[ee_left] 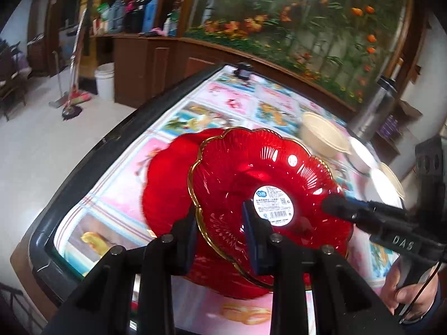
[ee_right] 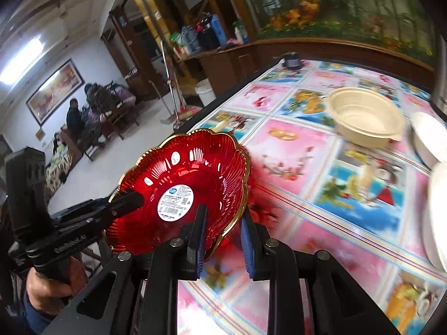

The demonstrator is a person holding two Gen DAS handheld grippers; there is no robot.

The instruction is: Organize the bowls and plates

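A glossy tablecloth printed with pink and blue picture squares covers the dark-framed table, and a small dark device sits at the table's far edge. Beyond that edge runs a brown wooden counter carrying blue and green bottles, with a large mural of orange flowers along the wall above. On the pale floor beside the counter stand a white plastic bucket and a mop, while a steel flask stands near the table's far right corner.
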